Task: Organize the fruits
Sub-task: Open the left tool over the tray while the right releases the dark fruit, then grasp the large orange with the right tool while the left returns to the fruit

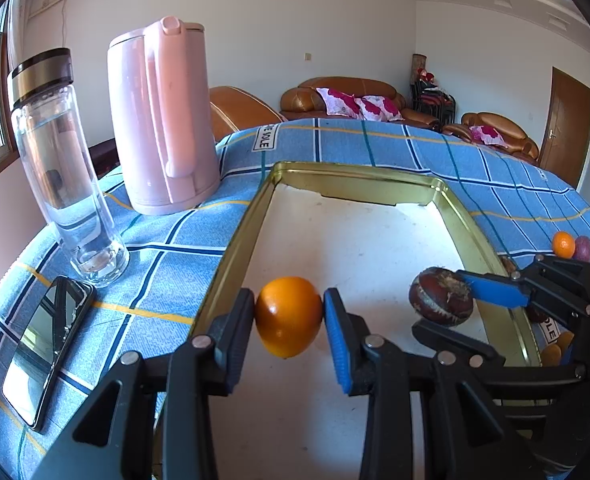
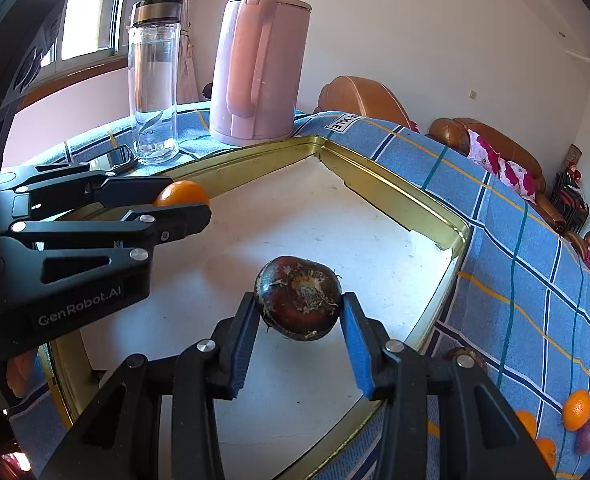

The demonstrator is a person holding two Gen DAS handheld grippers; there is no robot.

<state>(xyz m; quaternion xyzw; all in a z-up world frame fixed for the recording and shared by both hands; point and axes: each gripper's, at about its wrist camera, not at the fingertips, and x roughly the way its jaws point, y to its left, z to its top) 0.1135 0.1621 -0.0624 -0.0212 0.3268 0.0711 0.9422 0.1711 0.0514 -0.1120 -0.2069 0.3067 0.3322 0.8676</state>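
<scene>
**Two fruits held over the tray: drop and roll risks**

My left gripper [image 1: 289,316] pinches an orange [image 1: 288,315] between its pads, above the tray [image 1: 231,240] floor, near the tray's left wall. My right gripper [image 2: 301,312] pinches a dark brown fruit [image 2: 298,297], also over the tray, nearer its right rim. Both fruits appear to hang clear of the floor.

Risks, as I judge them:
- Both fruits are round and held at narrow contact; a tilt may let one slip.
- Released from height, either may roll across the smooth floor.
- My two grippers work close together; they may knock each other.
- More oranges [image 2: 577,409] lie outside the tray's right rim, still unsorted.
</scene>
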